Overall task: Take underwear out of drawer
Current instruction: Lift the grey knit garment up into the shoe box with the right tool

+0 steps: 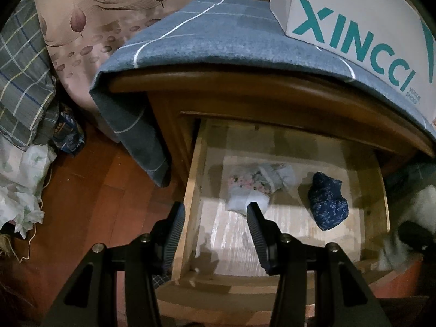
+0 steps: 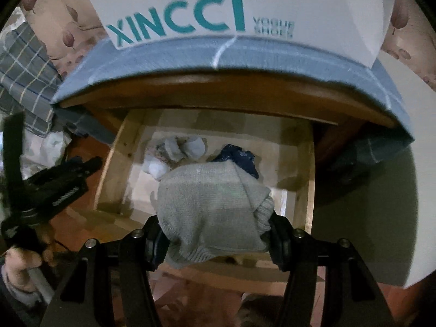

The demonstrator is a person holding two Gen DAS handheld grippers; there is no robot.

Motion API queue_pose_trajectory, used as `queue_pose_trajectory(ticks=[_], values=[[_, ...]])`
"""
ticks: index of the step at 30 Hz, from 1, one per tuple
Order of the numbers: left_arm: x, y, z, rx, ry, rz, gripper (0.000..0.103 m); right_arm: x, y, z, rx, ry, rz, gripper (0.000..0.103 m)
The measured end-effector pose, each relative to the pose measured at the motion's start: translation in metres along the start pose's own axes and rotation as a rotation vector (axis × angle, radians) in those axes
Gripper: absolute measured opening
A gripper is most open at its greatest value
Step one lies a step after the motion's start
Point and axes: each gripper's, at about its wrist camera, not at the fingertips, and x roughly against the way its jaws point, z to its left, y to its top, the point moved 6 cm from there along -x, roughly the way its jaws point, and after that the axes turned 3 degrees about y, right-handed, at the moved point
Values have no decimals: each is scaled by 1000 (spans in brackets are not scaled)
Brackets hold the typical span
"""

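Note:
The wooden drawer of a nightstand stands pulled out. Inside lie a pale floral piece of underwear and a dark blue patterned piece. My left gripper hovers open above the drawer's left wall, nothing between its fingers. In the right wrist view my right gripper is shut on a grey knit piece of underwear, bunched between the pads and held above the drawer. Behind it lie the pale pieces and the dark blue piece. The left gripper shows at the left, held by a hand.
A white shoe box sits on a blue cloth covering the nightstand top. A bed with leaf-print sheet and plaid fabric stand to the left. Bags lie on the wooden floor.

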Motion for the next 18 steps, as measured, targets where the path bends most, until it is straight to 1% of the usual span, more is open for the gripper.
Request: queue_pose_trajectory(ticks=[2,10,15,17,18], values=[[0,0,-1,-10,12,0,48,14,4,4,11,0,-21,57],[-3,-2,-6,-37,9,16,48,69,30,24,77,-6,-116,57],[-1,-1,-5,-25,6,14,48,94,47,27,62,12,-143,57],[-1,-2,-5,-22,-3,16,48,107,59,26,48,28,-166,57],[-1,-2,-4,-20,-7,21,48,115,69,24,45,16,-183,57]])
